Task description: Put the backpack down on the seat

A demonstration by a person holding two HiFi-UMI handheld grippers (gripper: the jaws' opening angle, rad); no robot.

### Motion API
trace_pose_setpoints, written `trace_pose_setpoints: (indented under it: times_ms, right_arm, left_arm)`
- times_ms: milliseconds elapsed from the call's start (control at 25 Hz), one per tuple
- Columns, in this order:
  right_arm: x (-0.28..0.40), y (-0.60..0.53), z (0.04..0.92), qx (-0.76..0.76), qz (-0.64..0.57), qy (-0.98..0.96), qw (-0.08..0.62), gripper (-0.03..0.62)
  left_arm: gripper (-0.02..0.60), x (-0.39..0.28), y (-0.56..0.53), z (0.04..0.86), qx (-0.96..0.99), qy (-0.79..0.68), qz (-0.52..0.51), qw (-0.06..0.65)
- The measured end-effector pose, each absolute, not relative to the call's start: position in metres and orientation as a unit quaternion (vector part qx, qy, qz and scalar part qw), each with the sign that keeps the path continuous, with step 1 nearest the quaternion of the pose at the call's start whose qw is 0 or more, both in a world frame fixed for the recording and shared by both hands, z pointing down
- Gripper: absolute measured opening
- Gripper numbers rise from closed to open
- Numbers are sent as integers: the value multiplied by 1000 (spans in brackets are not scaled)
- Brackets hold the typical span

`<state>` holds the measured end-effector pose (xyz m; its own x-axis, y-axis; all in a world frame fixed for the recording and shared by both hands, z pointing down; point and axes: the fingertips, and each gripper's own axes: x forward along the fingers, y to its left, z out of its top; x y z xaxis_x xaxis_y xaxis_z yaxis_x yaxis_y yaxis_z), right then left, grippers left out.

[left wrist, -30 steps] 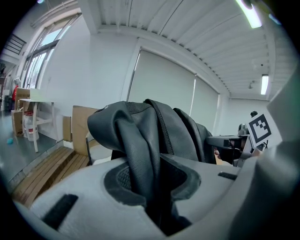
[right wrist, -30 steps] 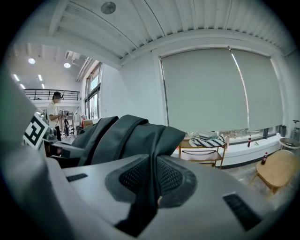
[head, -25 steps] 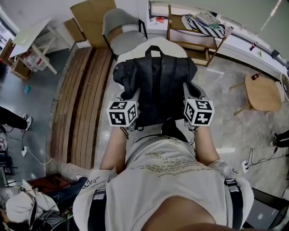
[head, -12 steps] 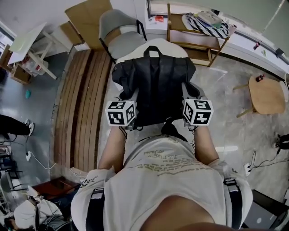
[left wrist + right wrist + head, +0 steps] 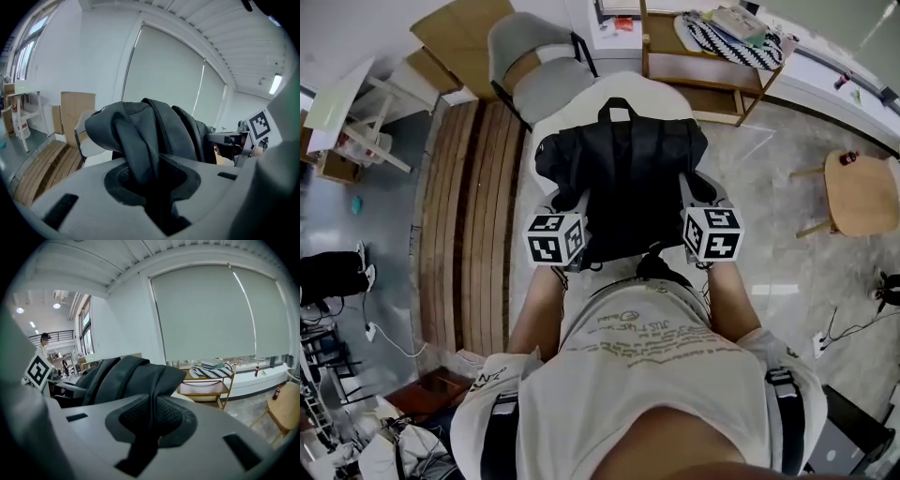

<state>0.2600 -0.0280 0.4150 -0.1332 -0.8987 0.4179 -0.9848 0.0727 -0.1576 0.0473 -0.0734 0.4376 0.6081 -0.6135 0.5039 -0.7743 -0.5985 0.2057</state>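
Not much has changed in the last second. The room slides slightly in the head view while both grips stay exactly as they were, so the bag is still being carried and has not been let go.

On the left, the left gripper [image 5: 154,180] is pinching a thick fold of the backpack [image 5: 623,178], its jaws narrowed onto the dark fabric. The backpack hangs between the two marker cubes with its carry handle pointing away from the person, directly over the white seat [image 5: 667,96]. I cannot tell whether its underside touches the cushion yet. On the right, the right gripper [image 5: 152,425] is clamped nearly closed on a thinner pleat of the same bag.

By my reading the bag is lined up over the seat, and what remains is to lower it and open both jaws.

Around the room, a slatted wooden platform [image 5: 473,216] runs down the left, with a grey chair [image 5: 539,80] just beyond the white seat. Further right is an open wooden shelf [image 5: 694,70] holding a striped cloth [image 5: 722,42]. A round wooden table [image 5: 862,192] stands well apart on the pale stone floor [image 5: 778,234].
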Motion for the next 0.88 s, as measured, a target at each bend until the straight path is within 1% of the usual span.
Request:
trace_pose_setpoints:
  times_ms: [360,520,880]
  right_arm:
    - [284,-93,437,622,225,-739,132,54]
    - [289,-120,440,612,249,-740,129,54]
    - [257,-168,475,634,292,-701,146,54]
  left_arm:
    - [95,70,-132,456,861,-408,211,220]
    - [95,75,-154,464,858,-406,217,228]
    - [95,45,-209,502,860,-361,252,256]
